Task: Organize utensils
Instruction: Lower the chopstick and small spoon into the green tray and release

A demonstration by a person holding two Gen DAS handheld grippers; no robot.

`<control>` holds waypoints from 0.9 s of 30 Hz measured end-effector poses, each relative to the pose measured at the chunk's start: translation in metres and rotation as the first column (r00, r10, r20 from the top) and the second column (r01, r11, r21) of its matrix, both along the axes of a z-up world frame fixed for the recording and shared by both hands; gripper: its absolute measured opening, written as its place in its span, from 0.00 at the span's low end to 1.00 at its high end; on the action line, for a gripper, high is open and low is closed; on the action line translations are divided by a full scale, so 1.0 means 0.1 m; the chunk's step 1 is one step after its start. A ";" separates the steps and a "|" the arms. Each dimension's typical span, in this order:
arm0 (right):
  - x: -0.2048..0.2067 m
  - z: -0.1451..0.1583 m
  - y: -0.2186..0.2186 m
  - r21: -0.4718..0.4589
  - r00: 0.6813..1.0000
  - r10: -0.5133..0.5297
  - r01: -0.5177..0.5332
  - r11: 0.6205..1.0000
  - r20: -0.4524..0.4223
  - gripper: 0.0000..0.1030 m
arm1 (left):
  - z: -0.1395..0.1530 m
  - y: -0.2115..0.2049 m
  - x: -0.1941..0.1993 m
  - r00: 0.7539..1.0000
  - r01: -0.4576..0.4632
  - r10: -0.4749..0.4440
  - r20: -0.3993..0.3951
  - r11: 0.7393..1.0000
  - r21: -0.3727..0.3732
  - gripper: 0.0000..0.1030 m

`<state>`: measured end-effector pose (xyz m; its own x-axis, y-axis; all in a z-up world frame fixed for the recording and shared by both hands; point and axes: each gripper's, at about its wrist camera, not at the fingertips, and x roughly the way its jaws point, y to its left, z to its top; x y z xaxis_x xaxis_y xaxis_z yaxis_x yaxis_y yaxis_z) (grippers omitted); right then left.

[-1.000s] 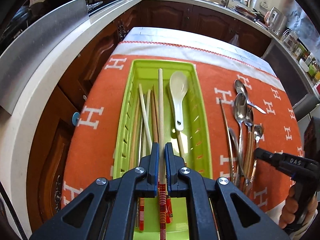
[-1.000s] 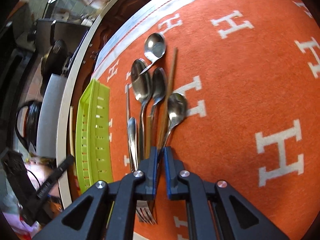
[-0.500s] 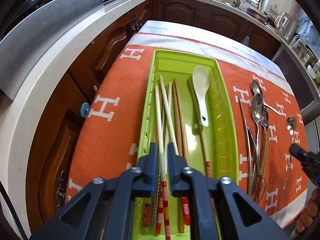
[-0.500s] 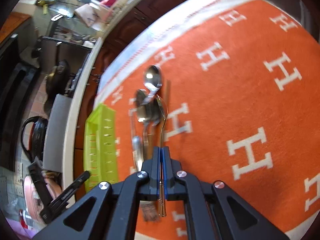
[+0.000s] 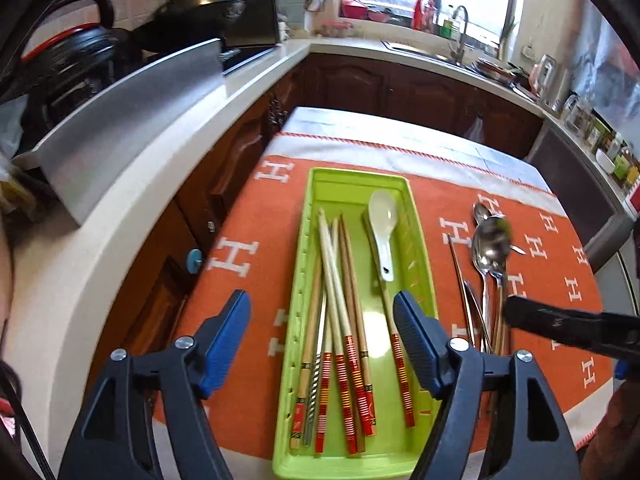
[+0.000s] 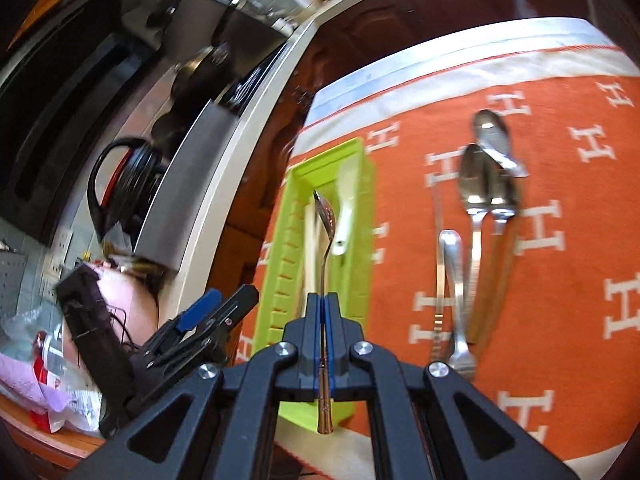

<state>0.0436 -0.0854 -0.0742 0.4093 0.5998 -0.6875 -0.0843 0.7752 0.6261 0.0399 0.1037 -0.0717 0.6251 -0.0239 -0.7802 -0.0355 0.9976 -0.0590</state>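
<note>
Gripping a small spoon (image 6: 325, 224) by its handle, the right gripper (image 6: 323, 308) holds it mid-frame above the green tray (image 5: 424, 280); the left gripper (image 5: 322, 334) gapes wide, empty, over the chopsticks (image 5: 340, 320).

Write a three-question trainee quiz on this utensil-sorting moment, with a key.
1. True or false: the left hand-held gripper is shut on a chopstick.
2. Multiple choice: what does the right hand-held gripper hold? A) a fork B) a metal spoon C) the white spoon
3. Fill in: the chopsticks lie inside the ____ tray.

Key:
1. False: its jaws stand wide open above the tray, holding nothing.
2. B: gripped by the handle, bowl pointing away, over the tray.
3. Green.
</note>
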 end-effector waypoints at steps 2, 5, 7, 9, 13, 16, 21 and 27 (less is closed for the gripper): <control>0.04 -0.03 0.12 -0.014 1.000 0.019 -0.019 1.000 -0.018 0.02 | 0.00 0.08 -0.02 1.000 -0.016 0.016 -0.020 1.000 -0.015 0.72; 0.06 -0.09 0.24 -0.028 0.998 0.037 -0.039 0.999 -0.045 0.02 | -0.05 0.20 -0.04 0.998 -0.043 0.041 -0.051 0.998 -0.040 0.72; 0.06 -0.12 0.31 -0.043 0.997 0.044 -0.046 0.998 -0.057 0.02 | -0.11 0.27 -0.06 0.996 -0.057 0.053 -0.067 0.997 -0.058 0.73; 0.06 -0.15 0.34 -0.056 0.996 0.052 -0.056 0.997 -0.072 0.02 | -0.16 0.32 -0.07 0.993 -0.078 0.073 -0.088 0.996 -0.051 0.75; 0.06 -0.19 0.43 -0.091 0.995 0.056 -0.063 0.994 -0.078 0.02 | -0.20 0.35 -0.11 0.992 -0.088 0.084 -0.096 0.995 -0.040 0.75; 0.09 -0.23 0.52 -0.124 0.993 0.078 -0.089 0.988 -0.094 0.03 | -0.19 0.34 -0.14 0.992 -0.092 0.088 -0.090 0.995 -0.032 0.75; 0.04 -0.24 0.59 -0.186 0.992 0.080 -0.097 0.978 -0.101 0.06 | -0.16 0.36 -0.21 0.991 -0.102 0.099 -0.085 0.994 -0.033 0.76; -0.02 -0.12 0.56 -0.207 0.996 0.066 -0.076 0.975 -0.059 0.06 | -0.12 0.35 -0.28 0.991 -0.113 0.109 -0.078 0.992 -0.050 0.77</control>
<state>0.0413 -0.0294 -0.0863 0.3318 0.4672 -0.8195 -0.1158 0.8824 0.4561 0.0121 0.1383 -0.0840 0.5657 -0.0010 -0.8246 -0.1519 0.9827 -0.1054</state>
